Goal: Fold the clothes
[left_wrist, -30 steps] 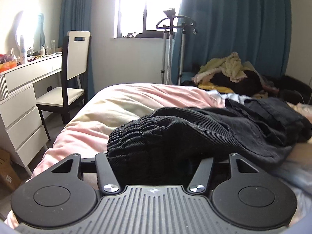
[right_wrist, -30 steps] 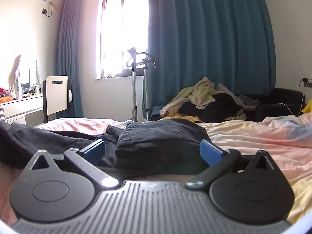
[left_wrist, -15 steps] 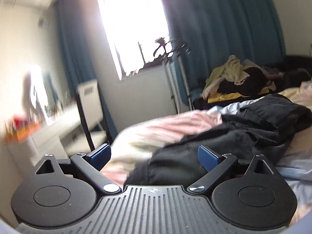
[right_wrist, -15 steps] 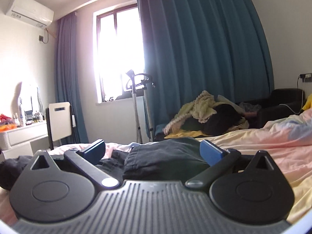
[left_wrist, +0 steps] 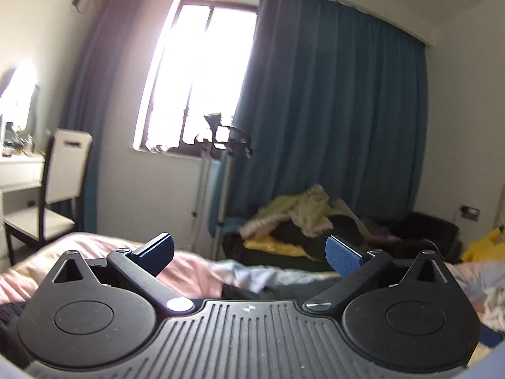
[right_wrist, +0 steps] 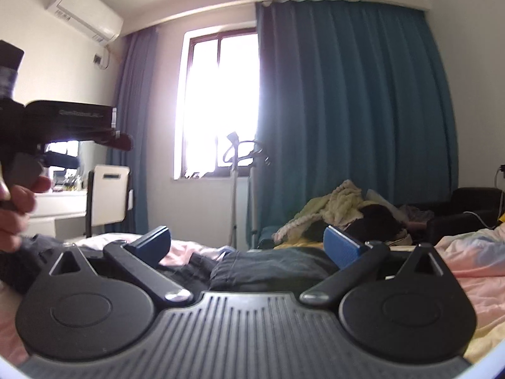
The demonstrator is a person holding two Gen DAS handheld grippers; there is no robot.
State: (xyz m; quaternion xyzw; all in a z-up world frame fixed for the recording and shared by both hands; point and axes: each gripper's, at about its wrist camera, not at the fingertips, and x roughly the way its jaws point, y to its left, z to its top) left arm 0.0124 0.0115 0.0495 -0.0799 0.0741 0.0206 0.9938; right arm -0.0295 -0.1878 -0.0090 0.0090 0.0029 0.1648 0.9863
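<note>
Both tongs wide open, empty | left tongs (left_wrist: 249,254) | right tongs (right_wrist: 247,245) above dark garment (right_wrist: 268,268)

We see open air ahead of both grippers: the left gripper (left_wrist: 249,254) and the right gripper (right_wrist: 246,246) each have their jaws spread wide with nothing between the pads, and both sit above the bed (right_wrist: 467,255). Low in front of the right one the dark garment (right_wrist: 268,267) lies heaped on the covers, and at its left edge the hand (right_wrist: 14,211) holding the other tool blocks that side. Beyond the bed's far edge the garment steamer stand (right_wrist: 235,189), the white chair (right_wrist: 109,199) and the clothes pile (right_wrist: 341,208) close off the way.
</note>
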